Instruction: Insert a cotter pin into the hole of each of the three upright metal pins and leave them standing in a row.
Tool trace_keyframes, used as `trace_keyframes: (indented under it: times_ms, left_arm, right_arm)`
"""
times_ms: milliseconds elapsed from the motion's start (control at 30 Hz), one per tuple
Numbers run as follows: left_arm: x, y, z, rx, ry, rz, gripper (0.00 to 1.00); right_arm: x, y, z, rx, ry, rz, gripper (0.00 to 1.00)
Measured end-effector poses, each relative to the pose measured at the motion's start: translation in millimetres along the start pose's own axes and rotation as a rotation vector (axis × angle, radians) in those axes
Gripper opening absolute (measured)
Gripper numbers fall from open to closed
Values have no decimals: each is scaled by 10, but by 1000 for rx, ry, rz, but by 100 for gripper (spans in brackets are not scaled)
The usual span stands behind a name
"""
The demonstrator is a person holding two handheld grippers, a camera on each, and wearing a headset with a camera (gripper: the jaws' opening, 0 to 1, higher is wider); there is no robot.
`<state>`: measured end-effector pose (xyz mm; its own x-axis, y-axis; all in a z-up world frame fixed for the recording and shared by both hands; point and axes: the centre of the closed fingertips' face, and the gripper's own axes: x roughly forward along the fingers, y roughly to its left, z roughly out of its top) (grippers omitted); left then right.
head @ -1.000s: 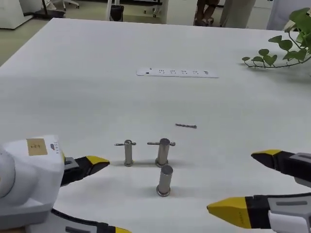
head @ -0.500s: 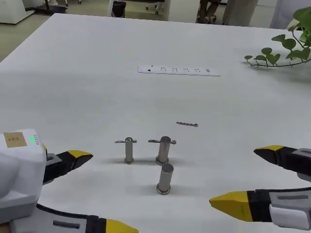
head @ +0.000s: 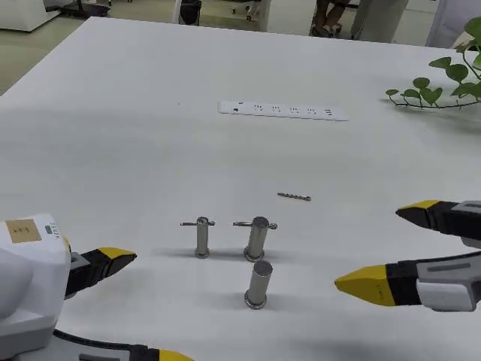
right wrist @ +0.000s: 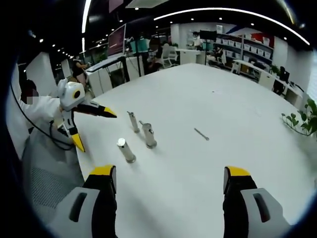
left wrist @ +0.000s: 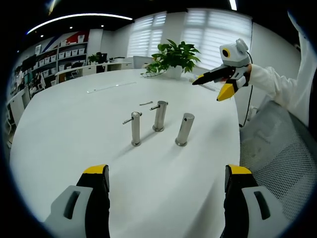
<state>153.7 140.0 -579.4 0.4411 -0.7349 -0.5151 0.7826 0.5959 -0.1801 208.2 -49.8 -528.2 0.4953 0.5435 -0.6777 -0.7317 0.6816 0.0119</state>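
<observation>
Metal pins, three of them, stand upright on the white table (head: 113, 113). I take as landmark the bare pin (head: 259, 283), which stands alone nearest to the person and has nothing in its hole. Just behind the bare pin stands the middle pin (head: 257, 239), with the first cotter pin (head: 242, 224) through its top. Behind the bare pin and to the left stands the left pin (head: 201, 239), with the second cotter pin (head: 189, 223) through its top. The loose cotter pin (head: 294, 197) lies flat farther behind the bare pin, a little to the right, and touches nothing. Far behind the bare pin lies a white power strip (head: 283, 110), and far behind to the right a green plant (head: 443, 79). The left gripper (head: 146, 305) hovers left of the bare pin, its jaws spread wide and holding nothing. The right gripper (head: 379, 247) hovers right of the bare pin, its jaws also wide apart and empty.
</observation>
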Motion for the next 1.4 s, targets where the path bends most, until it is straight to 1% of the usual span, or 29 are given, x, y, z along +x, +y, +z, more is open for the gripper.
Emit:
trace_keyframes:
  times_ms: [33, 100, 200, 267, 300, 400, 500, 600, 633, 667, 700, 800, 833, 900, 967, 1067, 1267, 1400]
  left_arm:
    - [0, 1, 4, -1, -2, 0, 96]
    - [-4, 10, 10, 3, -1, 5, 96]
    - [-14, 16, 25, 1, -5, 6, 96]
    - [-25, -15, -5, 21, 11, -10, 95]
    - [-26, -24, -16, 25, 15, -8, 95]
    - [-33, -48, -21, 22, 16, -11, 95]
    - [-44, -57, -16, 31, 17, -7, 95]
    - [-58, -55, 6, 24, 7, -3, 96]
    - [-65, -51, 17, 21, 1, -1, 96]
    - [-69, -50, 22, 19, -1, 0, 96]
    - [-73, -49, 27, 16, -2, 0, 96]
    - [-82, -37, 39, 1, -10, 3, 95]
    - [-81, -24, 49, -4, -17, 9, 95]
    - [-82, -6, 43, -28, -16, 11, 95]
    - [-85, 5, 55, -25, -19, 17, 95]
    - [-92, 7, 72, -28, -23, 17, 95]
    - [-101, 13, 70, -33, -21, 21, 95]
    - [-100, 18, 48, -41, -20, 21, 95]
  right_arm:
    - [24, -40, 17, -9, 6, -4, 87]
    - [72, -102, 63, -43, 12, 5, 85]
    - [130, -187, 191, -70, -10, 11, 81]
    - [178, -248, 277, -87, -14, 14, 80]
    - [215, -291, 320, -107, -8, 15, 79]
    - [301, -379, 380, -156, 18, 20, 78]
    - [401, -448, 435, -185, 35, 36, 75]
    - [498, -531, 488, -237, 51, 42, 68]
    - [525, -547, 502, -243, 57, 45, 65]
    - [535, -501, 500, -249, 60, 48, 64]
    - [572, -503, 514, -257, 66, 57, 64]
    - [676, -545, 541, -274, 73, 83, 62]
    - [729, -573, 535, -280, 88, 83, 60]
    - [782, -582, 525, -297, 105, 88, 56]
    - [854, -603, 524, -303, 117, 95, 52]
    - [947, -632, 503, -341, 151, 114, 48]
    - [1115, -682, 452, -380, 201, 138, 38]
    - [1212, -681, 369, -410, 247, 159, 34]
